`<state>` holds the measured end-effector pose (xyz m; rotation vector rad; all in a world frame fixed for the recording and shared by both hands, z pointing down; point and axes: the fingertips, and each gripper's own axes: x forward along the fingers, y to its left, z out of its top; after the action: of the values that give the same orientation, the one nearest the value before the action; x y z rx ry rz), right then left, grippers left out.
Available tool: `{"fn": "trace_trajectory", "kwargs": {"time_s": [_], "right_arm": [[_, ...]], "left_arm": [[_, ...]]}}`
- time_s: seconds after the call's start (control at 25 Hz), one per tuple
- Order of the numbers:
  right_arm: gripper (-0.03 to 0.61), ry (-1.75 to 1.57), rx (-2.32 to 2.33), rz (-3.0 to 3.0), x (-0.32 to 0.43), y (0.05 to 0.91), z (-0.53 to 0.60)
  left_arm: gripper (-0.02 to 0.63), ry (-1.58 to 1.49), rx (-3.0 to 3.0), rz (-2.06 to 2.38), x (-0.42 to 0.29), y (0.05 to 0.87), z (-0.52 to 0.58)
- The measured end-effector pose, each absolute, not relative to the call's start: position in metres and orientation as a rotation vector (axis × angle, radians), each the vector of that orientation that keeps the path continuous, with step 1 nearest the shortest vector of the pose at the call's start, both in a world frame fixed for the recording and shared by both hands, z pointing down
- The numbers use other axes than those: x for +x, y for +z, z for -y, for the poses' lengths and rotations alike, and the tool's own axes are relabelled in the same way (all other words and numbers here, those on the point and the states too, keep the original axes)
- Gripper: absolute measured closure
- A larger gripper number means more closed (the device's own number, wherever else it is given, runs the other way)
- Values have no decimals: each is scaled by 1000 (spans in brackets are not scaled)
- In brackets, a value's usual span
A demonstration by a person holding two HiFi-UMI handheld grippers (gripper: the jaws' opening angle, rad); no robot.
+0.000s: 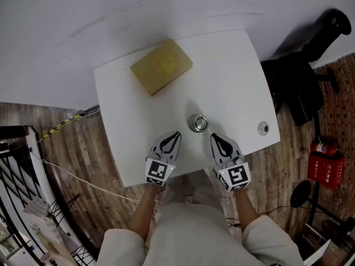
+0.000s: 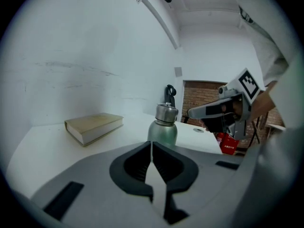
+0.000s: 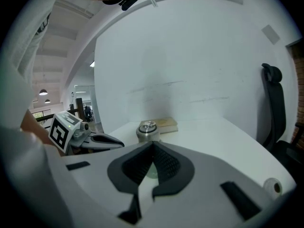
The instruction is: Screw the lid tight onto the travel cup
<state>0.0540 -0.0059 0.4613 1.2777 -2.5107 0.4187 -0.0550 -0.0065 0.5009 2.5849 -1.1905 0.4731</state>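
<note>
- Travel cup [image 2: 163, 133]: satin grey metal body, shinier metal top.
- Table [image 1: 233, 76]: smooth, matt white.
- Book [image 1: 161, 66]: matt yellowish cover.
- Floor [image 1: 83, 148]: grainy wood boards.
- Left hand-held gripper [image 1: 176, 133] and right hand-held gripper [image 1: 213, 136]: matt grey plastic, ribbed black pads [image 2: 133, 167].

On our white desk [image 1: 233, 65] we find a tan book [image 1: 161, 66] far left, the travel cup [image 1: 198, 123] upright near us, a small round piece [image 1: 263, 128] at right.

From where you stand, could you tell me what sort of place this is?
Probably an office or workroom: a white table by a plain white wall, a black office chair beside it, wood-plank flooring.
</note>
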Motion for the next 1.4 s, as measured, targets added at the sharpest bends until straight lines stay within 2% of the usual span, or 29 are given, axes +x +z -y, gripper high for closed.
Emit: {"fn": "trace_trajectory", "kwargs": {"time_s": [0.12,0.16,0.2,0.28,0.44,1.28,1.36,1.4], "right_arm": [[580,431,1271,2502,52,468,5],[580,431,1269,2501,52,470,6],[580,431,1267,2501,52,472,6],[580,430,1260,2503,51,476,7],[580,423,1242,2502,53,480,4],[578,431,1209,2564,65,486,6],[536,429,1184,2609,60,481,7],[474,423,1172,2634,58,479,8]], "left_arm": [[603,488,2610,1148,-50,509,4],[570,493,2619,1130,-47,512,3],[478,493,2628,1108,-45,515,3],[341,488,2651,1071,-39,519,3],[279,497,2711,1020,-26,524,3],[267,439,2769,917,25,532,46],[267,440,2771,915,25,532,46],[268,439,2772,914,25,532,47]]}}
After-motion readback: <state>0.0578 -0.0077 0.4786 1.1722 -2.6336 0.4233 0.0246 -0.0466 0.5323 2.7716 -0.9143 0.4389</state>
